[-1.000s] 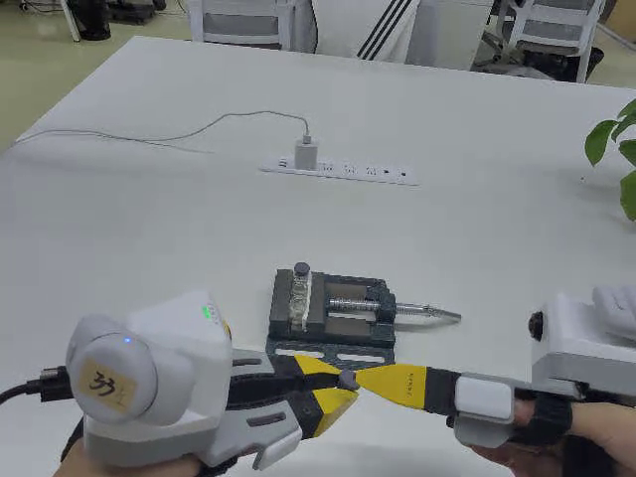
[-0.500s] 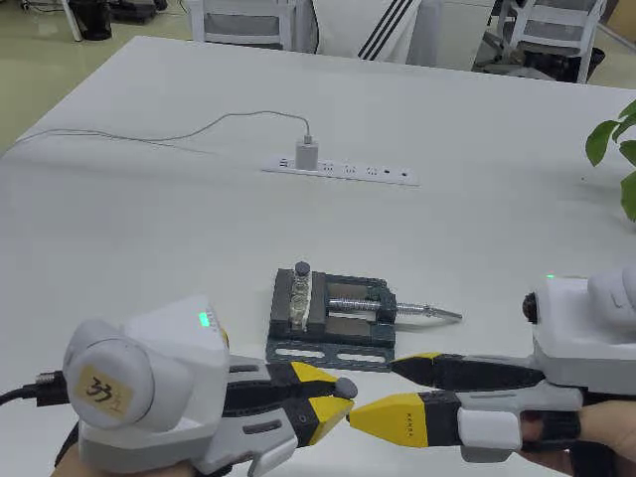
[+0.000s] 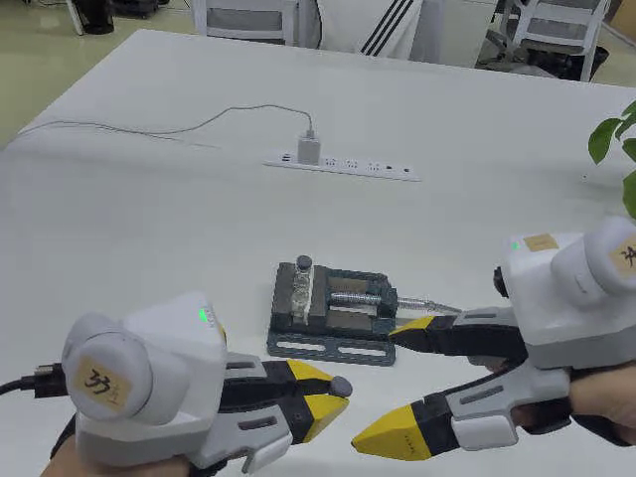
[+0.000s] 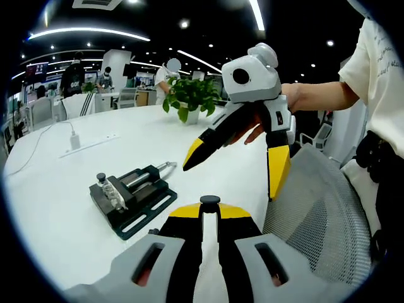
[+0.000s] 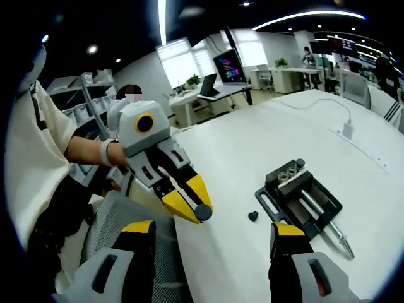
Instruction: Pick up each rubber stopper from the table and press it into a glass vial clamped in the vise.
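Note:
My left gripper sits low at the left, shut on a grey rubber stopper; the stopper pokes out above the closed yellow tips in the left gripper view. My right gripper is wide open and holds nothing, its tips just right of that stopper. The dark vise lies beyond both grippers and clamps glass vials; the far vial wears a grey stopper. A loose dark stopper lies on the table in front of the vise.
A white power strip with a plugged charger and a cable running left lies farther back. Green plant leaves stand at the right edge. Chairs line the table's far side. A mesh chair seat is below the near edge.
My right gripper let go of the stopper, drew back to the right, rose and opened wide. My left gripper kept the stopper and stayed almost in place.

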### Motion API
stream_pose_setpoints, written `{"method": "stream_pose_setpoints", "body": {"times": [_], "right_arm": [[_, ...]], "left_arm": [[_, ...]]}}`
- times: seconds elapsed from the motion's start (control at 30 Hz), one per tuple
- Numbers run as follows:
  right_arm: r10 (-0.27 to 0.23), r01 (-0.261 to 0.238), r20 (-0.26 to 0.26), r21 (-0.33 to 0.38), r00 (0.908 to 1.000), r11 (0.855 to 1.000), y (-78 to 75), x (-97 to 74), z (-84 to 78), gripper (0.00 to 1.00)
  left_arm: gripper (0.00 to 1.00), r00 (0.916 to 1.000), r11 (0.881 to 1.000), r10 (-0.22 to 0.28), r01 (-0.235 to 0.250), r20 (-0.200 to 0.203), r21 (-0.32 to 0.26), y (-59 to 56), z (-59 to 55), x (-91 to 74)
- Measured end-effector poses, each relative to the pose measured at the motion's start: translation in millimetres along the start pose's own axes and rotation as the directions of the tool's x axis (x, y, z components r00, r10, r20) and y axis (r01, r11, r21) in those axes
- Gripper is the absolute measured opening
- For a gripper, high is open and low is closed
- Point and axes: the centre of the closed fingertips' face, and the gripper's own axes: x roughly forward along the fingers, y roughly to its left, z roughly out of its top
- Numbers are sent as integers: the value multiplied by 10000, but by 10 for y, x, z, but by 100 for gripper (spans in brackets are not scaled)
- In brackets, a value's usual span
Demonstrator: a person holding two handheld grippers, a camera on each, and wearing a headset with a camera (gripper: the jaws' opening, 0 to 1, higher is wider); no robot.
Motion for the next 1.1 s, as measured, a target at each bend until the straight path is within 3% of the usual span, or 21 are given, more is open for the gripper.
{"method": "stream_pose_setpoints", "body": {"times": [0.2, 0.37, 0.57, 0.63, 0.83, 0.97, 1.1], "right_arm": [[280, -310, -464, -656, 9985, 9974, 34, 24, 33, 66], [625, -735, -932, -1198, 9937, 9901, 84, 35, 26, 55], [792, -1251, -1878, -2473, 9790, 9608, 121, 32, -32, 39], [893, -1514, -2286, -2702, 9694, 9508, 151, 34, -73, 35], [953, -1744, -2549, -3088, 9623, 9350, 187, 92, -79, 27], [989, -1982, -2872, -3410, 9528, 9189, 211, 114, -125, 23], [1134, -2197, -3039, -3431, 9459, 9133, 258, 112, -151, 20]], "left_arm": [[4, 9998, 9999, -77, 79, -163, 129, -36, -47, 0], [4, 9993, 9994, -143, 153, -331, 299, -53, -72, -1], [4, 9960, 9958, -348, 416, -827, 822, -87, -117, 3], [4, 9954, 9956, -451, 517, -846, 776, -101, -118, 14], [4, 9923, 9931, -646, 744, -1061, 903, -143, -139, 53], [4, 9906, 9912, -760, 875, -1138, 990, -172, -135, 81], [4, 9906, 9910, -792, 904, -1120, 988, -174, -120, 91]]}}
